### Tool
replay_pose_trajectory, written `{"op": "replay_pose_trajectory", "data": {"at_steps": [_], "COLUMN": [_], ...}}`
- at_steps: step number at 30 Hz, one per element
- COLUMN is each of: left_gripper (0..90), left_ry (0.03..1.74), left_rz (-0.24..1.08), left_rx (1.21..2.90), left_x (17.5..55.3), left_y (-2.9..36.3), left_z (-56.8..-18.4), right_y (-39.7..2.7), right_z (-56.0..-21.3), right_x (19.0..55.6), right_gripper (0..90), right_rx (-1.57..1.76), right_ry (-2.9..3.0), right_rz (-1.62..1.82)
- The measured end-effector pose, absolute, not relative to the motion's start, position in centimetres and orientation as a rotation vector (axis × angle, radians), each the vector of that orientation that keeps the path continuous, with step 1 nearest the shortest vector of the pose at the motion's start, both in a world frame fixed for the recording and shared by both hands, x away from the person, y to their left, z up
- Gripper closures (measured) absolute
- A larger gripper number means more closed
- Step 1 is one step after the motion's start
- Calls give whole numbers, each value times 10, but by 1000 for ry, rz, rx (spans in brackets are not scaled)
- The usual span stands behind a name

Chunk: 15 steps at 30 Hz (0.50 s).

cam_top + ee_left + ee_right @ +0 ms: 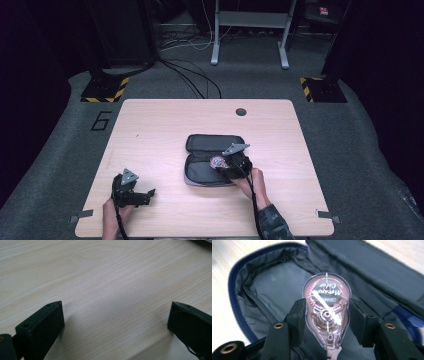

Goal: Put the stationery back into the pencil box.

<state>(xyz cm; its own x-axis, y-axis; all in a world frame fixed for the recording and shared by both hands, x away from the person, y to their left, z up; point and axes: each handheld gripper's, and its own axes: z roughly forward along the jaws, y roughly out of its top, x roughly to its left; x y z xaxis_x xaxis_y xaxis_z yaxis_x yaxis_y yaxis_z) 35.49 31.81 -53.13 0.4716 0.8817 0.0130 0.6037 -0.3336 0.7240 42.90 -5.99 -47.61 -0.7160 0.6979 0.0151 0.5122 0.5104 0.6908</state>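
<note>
The middle of the table (150, 125) is taken up by an open pencil case (210, 150), whose raised lid half stands as a barrier along the far side, while its near half is overhung by the right gripper (227, 167) with a correction tape roller (326, 312) clamped between the jaws. Bare wood is left all round the case, widest to the left and at the far edge. The left gripper (131, 192) is parked at the near left corner, jaws spread over bare wood.
</note>
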Motion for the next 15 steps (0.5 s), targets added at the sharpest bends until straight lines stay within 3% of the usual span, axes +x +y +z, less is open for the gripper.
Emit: {"op": "replay_pose_trajectory", "data": {"at_steps": [15], "left_gripper": [9], "left_ry": [1227], "left_rz": [541], "left_rx": [2065], "left_x": [355], "left_y": [318], "left_z": [-531], "right_y": [-43], "right_z": [-495], "right_x": [439], "right_gripper": [492], "right_rx": [1030], "right_ry": [2573], "right_rz": [927]}}
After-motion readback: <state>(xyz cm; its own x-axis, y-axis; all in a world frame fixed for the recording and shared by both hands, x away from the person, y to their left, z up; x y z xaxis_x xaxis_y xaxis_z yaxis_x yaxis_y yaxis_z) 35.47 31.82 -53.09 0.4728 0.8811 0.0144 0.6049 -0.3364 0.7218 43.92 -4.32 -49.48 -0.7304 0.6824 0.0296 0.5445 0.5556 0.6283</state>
